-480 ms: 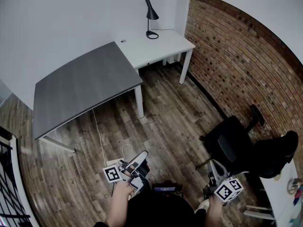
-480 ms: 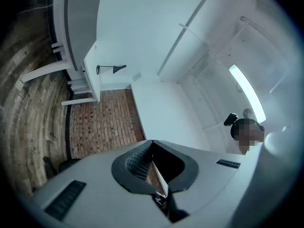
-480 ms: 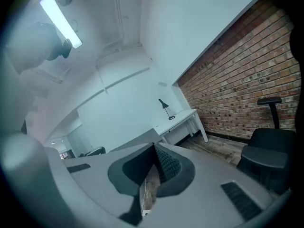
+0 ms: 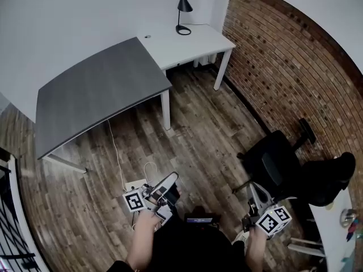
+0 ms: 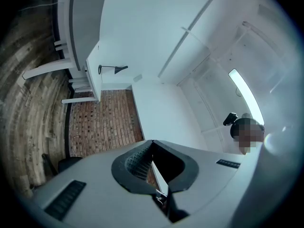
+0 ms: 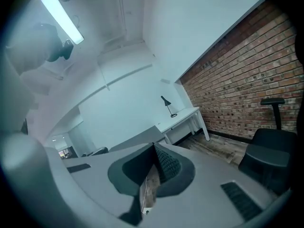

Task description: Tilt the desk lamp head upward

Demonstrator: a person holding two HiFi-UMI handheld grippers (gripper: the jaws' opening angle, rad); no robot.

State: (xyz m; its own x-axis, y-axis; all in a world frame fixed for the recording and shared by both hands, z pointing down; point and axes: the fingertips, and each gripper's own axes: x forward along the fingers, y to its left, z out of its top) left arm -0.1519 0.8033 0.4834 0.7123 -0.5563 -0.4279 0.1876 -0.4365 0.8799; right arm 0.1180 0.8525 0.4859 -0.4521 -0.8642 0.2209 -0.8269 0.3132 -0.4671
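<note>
In the head view, the desk lamp [image 4: 182, 10] stands far from you, at the back of the white counter [image 4: 193, 47], near the corner where the brick wall [image 4: 283, 67] begins. It is black and thin, with a straight stem, a small cone head that points down and a round ring base. A matte grey counter [image 4: 96, 89] joins the white one, and the wooden floor [image 4: 210, 146] has dark planks. You hold the left hand-held gripper [image 4: 172, 178] and the right hand-held gripper [image 4: 253, 188] low, well apart from the lamp. In the left gripper view, its ribbed dark pads meet at the tips and nothing is between them; the lamp [image 5: 113, 69] is small and far. In the right gripper view, the jaws are also fully together and empty, and the lamp [image 6: 167, 107] stands on the white counter beside the rough red bricks.
</note>
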